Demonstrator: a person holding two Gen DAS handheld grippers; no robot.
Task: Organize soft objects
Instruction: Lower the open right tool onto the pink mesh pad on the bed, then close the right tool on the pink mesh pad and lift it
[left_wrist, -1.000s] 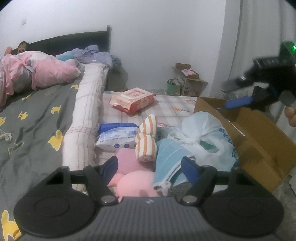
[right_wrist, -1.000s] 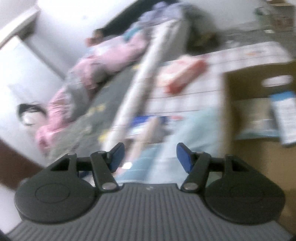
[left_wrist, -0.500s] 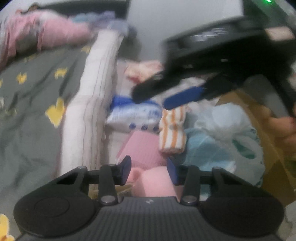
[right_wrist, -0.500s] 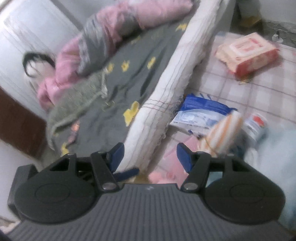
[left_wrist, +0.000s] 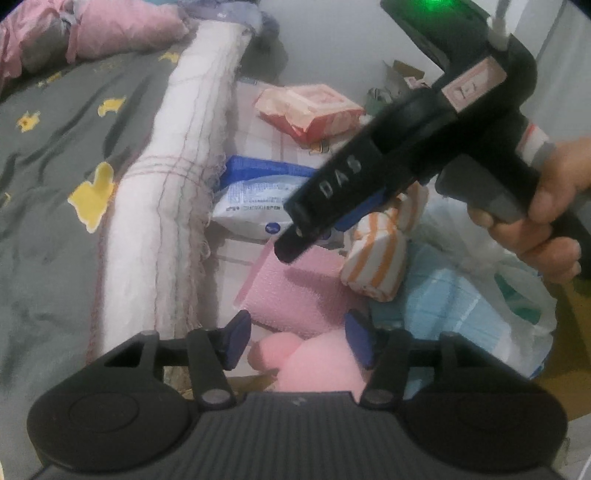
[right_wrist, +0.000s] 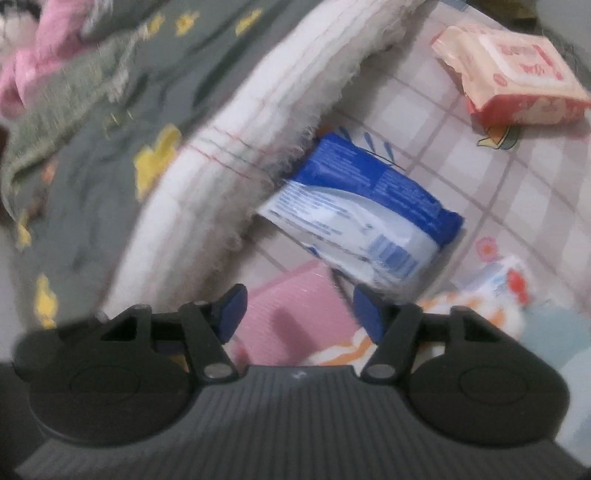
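Note:
A pile of soft things lies on a checked mat (right_wrist: 480, 166) beside the bed. It holds a pink plush (left_wrist: 306, 362), a flat pink towel (left_wrist: 295, 291) (right_wrist: 295, 306), an orange-striped rolled cloth (left_wrist: 380, 251) (right_wrist: 443, 321), a light blue cloth (left_wrist: 443, 302), a blue-and-white pack (left_wrist: 258, 195) (right_wrist: 365, 221) and a red wipes pack (left_wrist: 310, 107) (right_wrist: 517, 85). My left gripper (left_wrist: 297, 341) hangs over the pink plush with its jaws opening, and the pads do not press on it. A hand holds my right gripper (right_wrist: 298, 312) (left_wrist: 317, 229) pointing down over the pink towel, jaws opening and empty.
The white mattress edge (left_wrist: 177, 184) and a grey bedspread with yellow ducks (left_wrist: 55, 166) run along the left. A white plastic bag (left_wrist: 517, 295) lies right of the pile, with brown cardboard (left_wrist: 576, 314) behind it. Pink bedding (left_wrist: 110, 33) is heaped at the far end.
My right gripper swung from over the cardboard box to above the pile and tipped downward. My left gripper sank toward the pink plush; its jaws narrowed, then widened again.

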